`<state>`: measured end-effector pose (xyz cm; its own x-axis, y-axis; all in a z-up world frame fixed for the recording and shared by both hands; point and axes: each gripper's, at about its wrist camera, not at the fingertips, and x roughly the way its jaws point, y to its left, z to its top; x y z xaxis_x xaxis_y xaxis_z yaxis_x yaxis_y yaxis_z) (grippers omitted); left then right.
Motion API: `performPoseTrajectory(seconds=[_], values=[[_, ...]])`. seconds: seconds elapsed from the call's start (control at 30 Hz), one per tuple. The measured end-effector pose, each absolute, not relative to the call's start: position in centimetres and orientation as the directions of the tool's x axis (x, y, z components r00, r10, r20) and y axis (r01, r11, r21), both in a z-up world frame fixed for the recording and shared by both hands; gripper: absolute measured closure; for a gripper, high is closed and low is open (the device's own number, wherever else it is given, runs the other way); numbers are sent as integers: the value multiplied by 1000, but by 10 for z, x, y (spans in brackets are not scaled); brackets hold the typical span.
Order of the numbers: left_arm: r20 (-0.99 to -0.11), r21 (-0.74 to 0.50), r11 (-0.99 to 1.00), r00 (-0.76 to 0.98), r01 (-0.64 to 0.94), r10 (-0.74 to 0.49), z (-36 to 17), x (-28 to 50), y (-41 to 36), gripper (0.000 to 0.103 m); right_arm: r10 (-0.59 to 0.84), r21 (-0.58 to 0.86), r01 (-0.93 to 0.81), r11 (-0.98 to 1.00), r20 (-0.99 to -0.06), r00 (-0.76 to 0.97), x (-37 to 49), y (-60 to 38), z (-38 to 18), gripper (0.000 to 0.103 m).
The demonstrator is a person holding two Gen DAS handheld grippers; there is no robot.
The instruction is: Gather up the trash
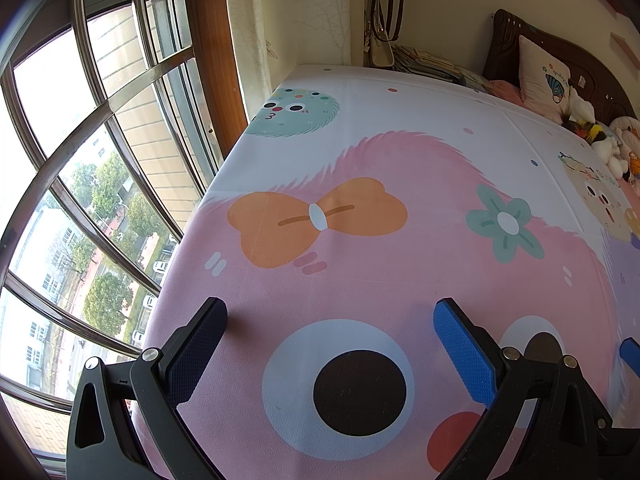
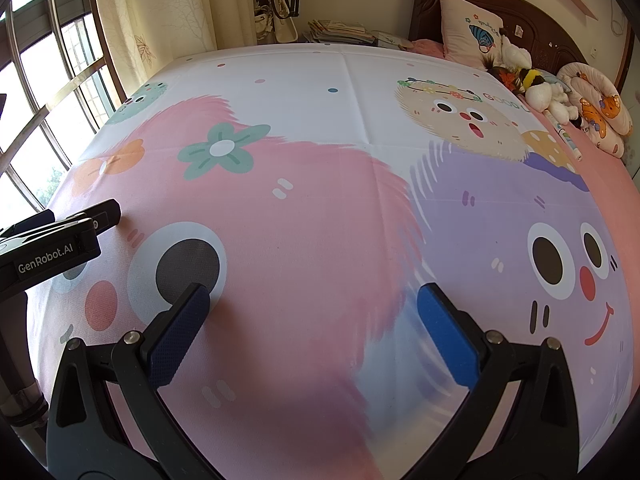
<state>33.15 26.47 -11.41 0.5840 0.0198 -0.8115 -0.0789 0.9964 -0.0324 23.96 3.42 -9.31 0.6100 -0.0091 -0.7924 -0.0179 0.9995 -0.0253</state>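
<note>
Cartoon-print bed (image 2: 320,92) by the window (image 1: 80,160).
Left gripper (image 1: 330,312) and right gripper (image 2: 312,296) hover over its foot edge, jaws spread, holding nothing.

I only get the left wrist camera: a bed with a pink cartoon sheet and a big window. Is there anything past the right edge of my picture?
Observer: Yes. The right wrist view shows a purple smiling cartoon face printed on the bedsheet.
Operator: Any trash lying on the sheet?
Observer: None that I can see; near the headboard there is a pile of plush toys.
Operator: Where is my gripper relative to the other one?
Observer: The left gripper pokes in at the left edge of the right wrist view, over the pink face, while the right gripper hangs open and empty.
</note>
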Motion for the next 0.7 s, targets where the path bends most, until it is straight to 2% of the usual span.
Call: performPoseTrajectory(seconds=[0.7], values=[[-811,-32,996,584,-78,19,-114,331,265,1,-9,-25,-18,1000,-792,610,240,35,-93,0]])
